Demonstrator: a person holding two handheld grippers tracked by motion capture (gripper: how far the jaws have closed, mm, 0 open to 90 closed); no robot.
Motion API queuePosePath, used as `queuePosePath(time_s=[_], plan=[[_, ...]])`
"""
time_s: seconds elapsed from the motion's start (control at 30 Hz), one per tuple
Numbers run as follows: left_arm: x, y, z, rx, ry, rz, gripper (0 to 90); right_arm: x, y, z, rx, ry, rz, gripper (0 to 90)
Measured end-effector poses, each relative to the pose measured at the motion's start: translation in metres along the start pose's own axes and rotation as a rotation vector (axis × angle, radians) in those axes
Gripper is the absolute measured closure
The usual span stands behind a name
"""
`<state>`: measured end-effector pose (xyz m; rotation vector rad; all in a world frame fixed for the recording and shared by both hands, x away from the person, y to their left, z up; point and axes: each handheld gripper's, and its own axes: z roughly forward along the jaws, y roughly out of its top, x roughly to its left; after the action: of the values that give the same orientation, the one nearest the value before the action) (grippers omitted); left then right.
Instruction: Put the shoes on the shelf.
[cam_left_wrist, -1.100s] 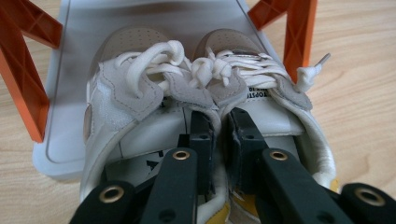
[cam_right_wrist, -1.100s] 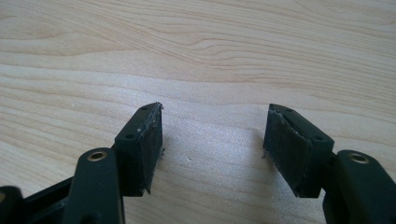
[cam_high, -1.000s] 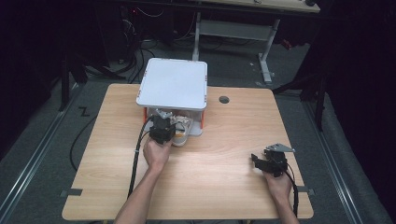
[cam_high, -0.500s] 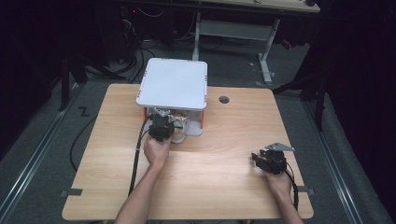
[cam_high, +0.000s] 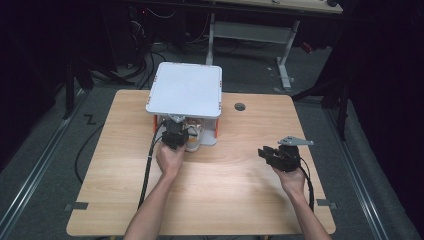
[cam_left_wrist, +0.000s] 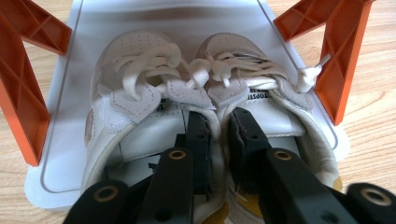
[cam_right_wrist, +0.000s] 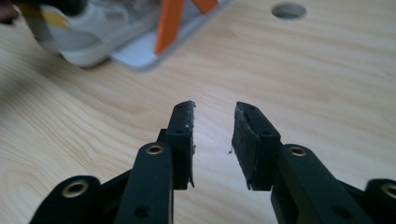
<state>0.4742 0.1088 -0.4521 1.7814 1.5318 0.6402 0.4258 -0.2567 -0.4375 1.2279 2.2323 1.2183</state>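
Note:
A pair of white lace-up shoes (cam_left_wrist: 126, 79) sits side by side on the white bottom shelf (cam_left_wrist: 60, 154) of a small rack with orange legs (cam_left_wrist: 18, 93) and a white top (cam_high: 185, 90). My left gripper (cam_left_wrist: 219, 116) reaches in from the heel end, one jaw inside each shoe, and is shut on their two touching inner walls. In the high view the left gripper (cam_high: 176, 136) sits at the rack's near edge. My right gripper (cam_high: 265, 152) hovers over bare table to the right, open (cam_right_wrist: 214, 121) with nothing between its jaws. One shoe's heel (cam_right_wrist: 88, 32) shows far off.
The rack stands at the back middle of the wooden table (cam_high: 225, 200). A round cable hole (cam_high: 240, 106) lies right of the rack. Cables trail from both grippers toward the near edge. Dark floor and desk frames lie beyond the table.
The right gripper has moved a little forward, away from the person. The left gripper stays at the shoes under the rack.

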Motion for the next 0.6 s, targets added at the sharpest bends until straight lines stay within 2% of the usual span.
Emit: queuePosePath(time_s=[0.17, 0.37, 0.47, 0.6], plan=[[0.005, 0.0, 0.0, 0.008, -0.016, -0.011, 72.3, 0.012, 0.03, 0.007, -0.013, 0.043, -0.019, 71.9], [0.005, 0.0, 0.0, 0.004, -0.016, -0.004, 67.6, 0.026, 0.061, 0.019, -0.025, 0.061, -0.046, 73.1], [0.002, 0.0, -0.001, -0.002, -0.015, 0.016, 58.3, 0.035, 0.08, 0.025, -0.034, 0.061, -0.074, 73.3], [0.001, 0.0, -0.002, -0.006, -0.014, 0.029, 50.9, 0.045, 0.103, 0.032, -0.06, 0.065, -0.094, 74.2]])
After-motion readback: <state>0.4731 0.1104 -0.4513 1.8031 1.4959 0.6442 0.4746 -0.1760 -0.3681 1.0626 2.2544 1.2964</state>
